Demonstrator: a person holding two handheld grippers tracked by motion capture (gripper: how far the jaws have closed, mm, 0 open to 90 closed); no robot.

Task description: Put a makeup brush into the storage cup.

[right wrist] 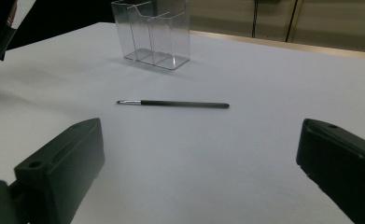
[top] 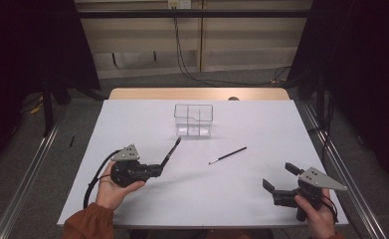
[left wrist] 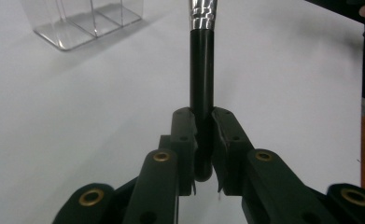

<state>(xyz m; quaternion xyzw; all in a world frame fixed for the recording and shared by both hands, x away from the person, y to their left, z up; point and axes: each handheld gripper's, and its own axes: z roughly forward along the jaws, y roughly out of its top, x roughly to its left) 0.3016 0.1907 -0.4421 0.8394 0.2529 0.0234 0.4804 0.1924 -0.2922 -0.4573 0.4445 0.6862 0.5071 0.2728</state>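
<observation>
1. left gripper [top: 158,168]: i have it in my left hand [top: 113,191] at the near left of the table [top: 132,124]. its jaws are closed tight on the black handle of a makeup brush [top: 171,151]. in the left gripper view the pads [left wrist: 189,140] pinch the handle's butt end from both sides.
2. makeup brush, held: black handle, silver ferrule [left wrist: 203,13] farther up. it stands out past the jaws and slants up and away toward the organizer, lifted off the table, its tip near the organizer's front but apart from it. the bristle end is cut off at the top edge of the left gripper view.
3. right gripper [top: 280,180]: i have it in my right hand [top: 317,214] at the near right of the table. its jaws stand wide apart with only bare table between them; it holds nothing.
4. thin brush [top: 228,155]: a slim dark-handled brush with a small silver ferrule and fine tip, lying flat on the table between the organizer and the right gripper, well apart from both. in the right gripper view [right wrist: 173,103] it lies crosswise ahead of the jaws.
5. clear organizer [top: 193,119]: a transparent acrylic box with inner dividers, upright at the middle of the far half of the table. i see nothing in its compartments.
6. table: white top, wooden edge along the far side.
</observation>
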